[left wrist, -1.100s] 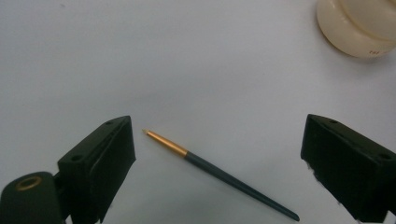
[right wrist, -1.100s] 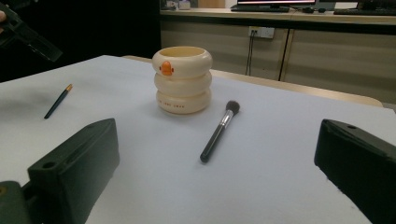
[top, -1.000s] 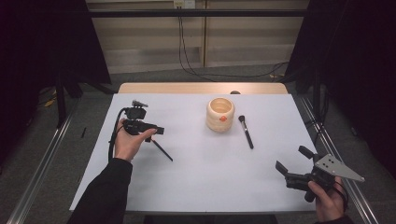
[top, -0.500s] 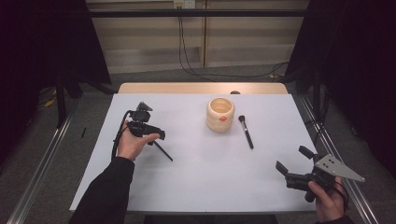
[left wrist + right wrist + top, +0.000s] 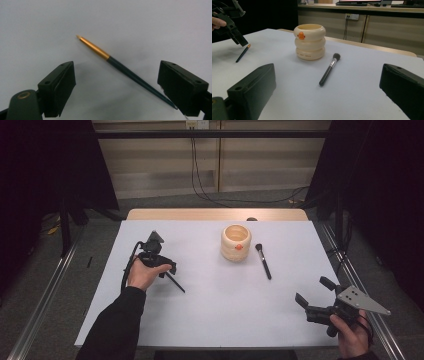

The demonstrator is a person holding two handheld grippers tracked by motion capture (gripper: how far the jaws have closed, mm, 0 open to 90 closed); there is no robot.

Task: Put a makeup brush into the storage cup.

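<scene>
Left fingers: the left gripper (image 5: 117,85) has its two black blocky jaws wide apart and has just been closing a little; the thin brush lies between them on the table, and the pads do not press it.
Thin brush (image 5: 120,67): a slim, pointed stick with a dark blue-green handle, a shiny gold metal collar and a small pale tip; it lies flat and diagonal on the left part of the table, its handle end passing just beside one jaw.
Right fingers: the right gripper (image 5: 316,293) is open wide and holds nothing; it is at the near right corner, well apart from the brush.
Table (image 5: 215,320): a smooth, matt, pale sheet.
Cup (image 5: 235,242): cream colour, shaped like three stacked rings, with an orange mark on the top ring.
Makeup brush (image 5: 263,261): black handle, silver collar, dark fluffy head; it lies just beside the cup.
</scene>
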